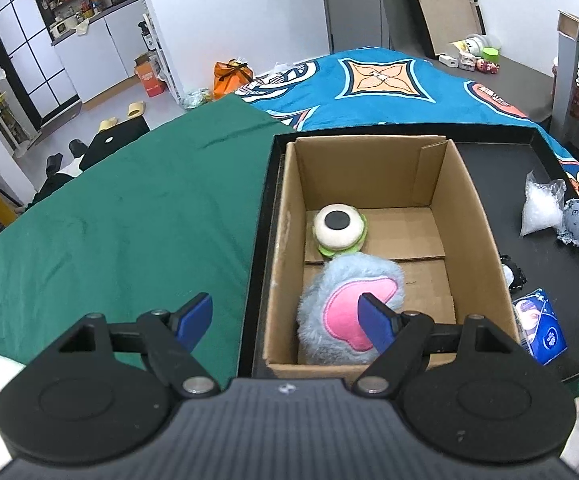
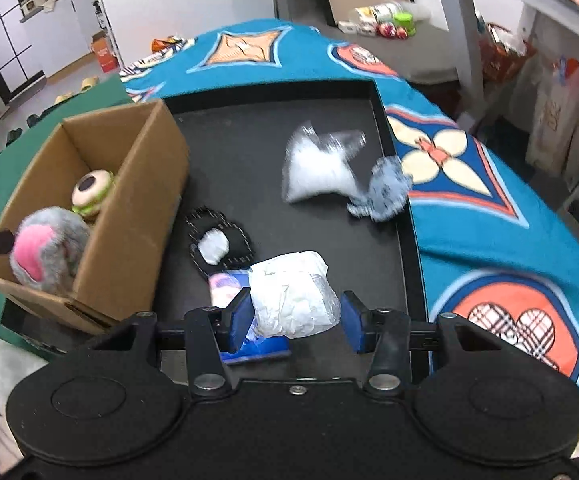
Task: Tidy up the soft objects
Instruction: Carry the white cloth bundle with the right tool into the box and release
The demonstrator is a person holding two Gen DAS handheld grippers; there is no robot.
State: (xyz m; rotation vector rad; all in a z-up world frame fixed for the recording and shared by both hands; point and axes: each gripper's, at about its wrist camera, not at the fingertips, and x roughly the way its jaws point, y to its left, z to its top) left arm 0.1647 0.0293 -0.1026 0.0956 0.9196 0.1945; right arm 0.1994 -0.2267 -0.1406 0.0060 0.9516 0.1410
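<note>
Right wrist view: right gripper [image 2: 295,322] fingers pinch a white crinkled bundle [image 2: 293,300], probably light, squashy; grip mid-bulk.
Left gripper [image 1: 285,318]: fingers spread, empty, over cardboard box [image 1: 477,216].

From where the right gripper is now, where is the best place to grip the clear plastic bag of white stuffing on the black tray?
Probably the clear plastic bag of white stuffing at its bulging white middle, coming from above: the crumpled top corner looks thin and slippery, while the middle is plump, with bare black tray around.
</note>
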